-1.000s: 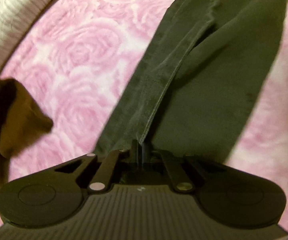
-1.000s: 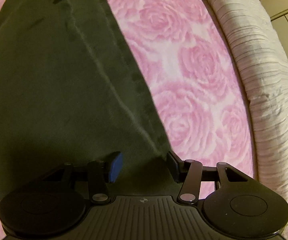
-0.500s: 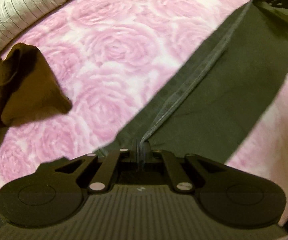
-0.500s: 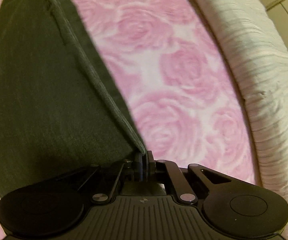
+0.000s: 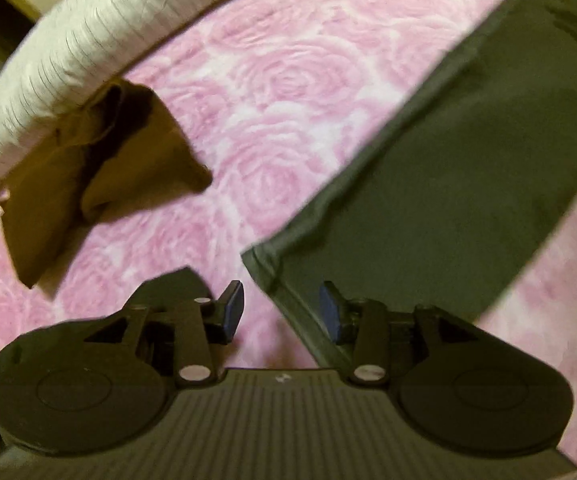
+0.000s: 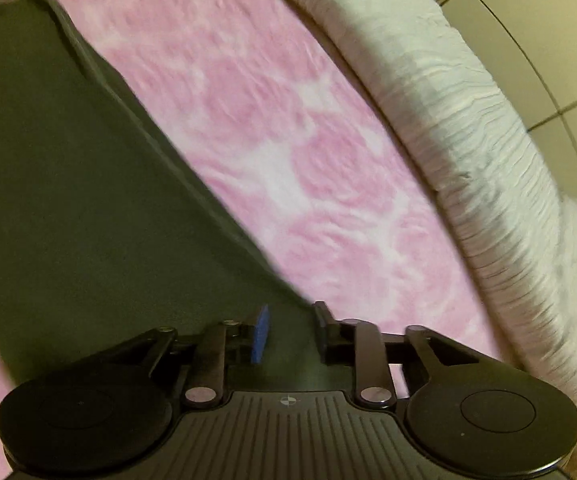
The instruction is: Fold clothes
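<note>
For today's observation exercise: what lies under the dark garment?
The dark garment lies on the pink rose blanket, which shows around it. What the cloth covers cannot be seen.

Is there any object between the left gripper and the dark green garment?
Nothing visible. The left gripper, jaws opening, is right at the dark green garment's corner. The brown garment lies apart, to the left.

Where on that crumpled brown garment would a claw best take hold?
Probably the pointed corner of the brown garment that juts onto the pink rose blanket. It lies flat and thin with bare blanket around it, so coming from above on the blanket side looks clearest; its other end bunches against the white striped bedding.
</note>
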`<state>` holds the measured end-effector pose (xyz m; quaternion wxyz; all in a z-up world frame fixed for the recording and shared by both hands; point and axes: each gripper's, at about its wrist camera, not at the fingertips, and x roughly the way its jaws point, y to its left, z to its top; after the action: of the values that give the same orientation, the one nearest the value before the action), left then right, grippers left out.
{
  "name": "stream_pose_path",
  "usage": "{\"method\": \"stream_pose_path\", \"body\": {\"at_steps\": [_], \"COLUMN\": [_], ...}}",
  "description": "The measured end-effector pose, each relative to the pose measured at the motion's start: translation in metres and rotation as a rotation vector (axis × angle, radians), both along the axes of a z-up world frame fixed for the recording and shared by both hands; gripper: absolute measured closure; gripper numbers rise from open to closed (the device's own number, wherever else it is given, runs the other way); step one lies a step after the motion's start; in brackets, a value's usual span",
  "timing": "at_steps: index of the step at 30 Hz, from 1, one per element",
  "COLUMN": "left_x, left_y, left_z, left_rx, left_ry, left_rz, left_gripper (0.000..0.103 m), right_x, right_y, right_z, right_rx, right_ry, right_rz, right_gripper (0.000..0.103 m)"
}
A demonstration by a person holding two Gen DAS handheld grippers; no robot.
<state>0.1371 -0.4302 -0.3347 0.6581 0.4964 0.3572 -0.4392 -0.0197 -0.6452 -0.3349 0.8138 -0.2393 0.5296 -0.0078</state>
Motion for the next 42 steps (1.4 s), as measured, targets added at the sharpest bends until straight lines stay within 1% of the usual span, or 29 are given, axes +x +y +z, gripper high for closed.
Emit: {"method": "stream_pose_path", "body": {"at_steps": [1, 2, 4, 6, 8, 11, 16, 19, 22, 24, 25, 26, 27, 28, 31, 32, 35, 37, 39, 42], "left_x": [-0.013, -0.026, -0.05, -0.067, -0.076, -0.083, -0.083, -0.081, -0.08, -0.079, -0.078, -0.078, -0.076, -0.072, -0.058, -0.055, -0.057, -0.056, -0.054, -0.052], "left_y": [0.005, 0.01, 0.016, 0.017, 0.016, 0.017, 0.031, 0.04, 0.048, 0.048, 0.048, 0.048, 0.048, 0.049, 0.056, 0.059, 0.064, 0.063, 0.065, 0.068], "left_z": [-0.003, -0.006, -0.022, -0.038, -0.049, -0.061, -0.061, -0.061, -0.065, -0.067, -0.068, -0.068, -0.066, -0.062, -0.044, -0.043, -0.048, -0.046, -0.043, -0.042], "left_rx": [0.009, 0.018, 0.051, 0.075, 0.069, 0.067, 0.068, 0.086, 0.1, 0.099, 0.097, 0.096, 0.095, 0.087, 0.063, 0.065, 0.071, 0.069, 0.056, 0.043], "left_ry": [-0.016, -0.032, -0.091, -0.127, -0.126, -0.15, -0.17, -0.164, -0.171, -0.168, -0.165, -0.163, -0.149, -0.134, -0.097, -0.082, -0.054, -0.046, -0.039, -0.033], "left_rz": [-0.048, -0.097, -0.227, -0.334, -0.387, -0.45, -0.526, -0.55, -0.571, -0.568, -0.565, -0.563, -0.55, -0.527, -0.441, -0.423, -0.435, -0.426, -0.419, -0.416], "left_gripper": [0.066, 0.066, 0.066, 0.066, 0.066, 0.066, 0.066, 0.065, 0.064, 0.064, 0.071, 0.083, 0.09, 0.094, 0.102, 0.103, 0.103, 0.103, 0.103, 0.103], "right_x": [-0.005, -0.009, -0.016, -0.019, -0.021, -0.02, -0.011, -0.004, 0.007, 0.013, 0.017, 0.02, 0.023, 0.025, 0.027, 0.026, 0.029, 0.03, 0.034, 0.05], "right_y": [0.014, 0.027, 0.055, 0.081, 0.104, 0.128, 0.159, 0.174, 0.186, 0.195, 0.2, 0.205, 0.209, 0.213, 0.224, 0.226, 0.228, 0.229, 0.228, 0.221], "right_z": [0.002, 0.005, 0.002, -0.007, -0.016, -0.024, -0.027, -0.029, -0.031, -0.033, -0.036, -0.039, -0.042, -0.044, -0.048, -0.049, -0.053, -0.048, -0.035, -0.018], "right_rx": [0.043, 0.087, 0.137, 0.165, 0.182, 0.211, 0.228, 0.224, 0.231, 0.231, 0.227, 0.222, 0.216, 0.208, 0.175, 0.17, 0.195, 0.215, 0.262, 0.325], "right_ry": [-0.009, -0.018, -0.02, -0.004, 0.016, 0.021, 0.015, 0.003, -0.003, -0.009, -0.009, -0.004, 0.002, 0.007, 0.014, 0.012, 0.051, 0.055, 0.03, -0.038], "right_rz": [-0.006, -0.011, -0.005, 0.016, 0.032, 0.037, 0.065, 0.11, 0.121, 0.135, 0.145, 0.153, 0.159, 0.169, 0.212, 0.224, 0.227, 0.231, 0.223, 0.169], "right_gripper": [0.054, 0.052, 0.05, 0.05, 0.05, 0.05, 0.05, 0.05, 0.05, 0.05, 0.05, 0.05, 0.05, 0.05, 0.05, 0.05, 0.05, 0.05, 0.05, 0.05]}}
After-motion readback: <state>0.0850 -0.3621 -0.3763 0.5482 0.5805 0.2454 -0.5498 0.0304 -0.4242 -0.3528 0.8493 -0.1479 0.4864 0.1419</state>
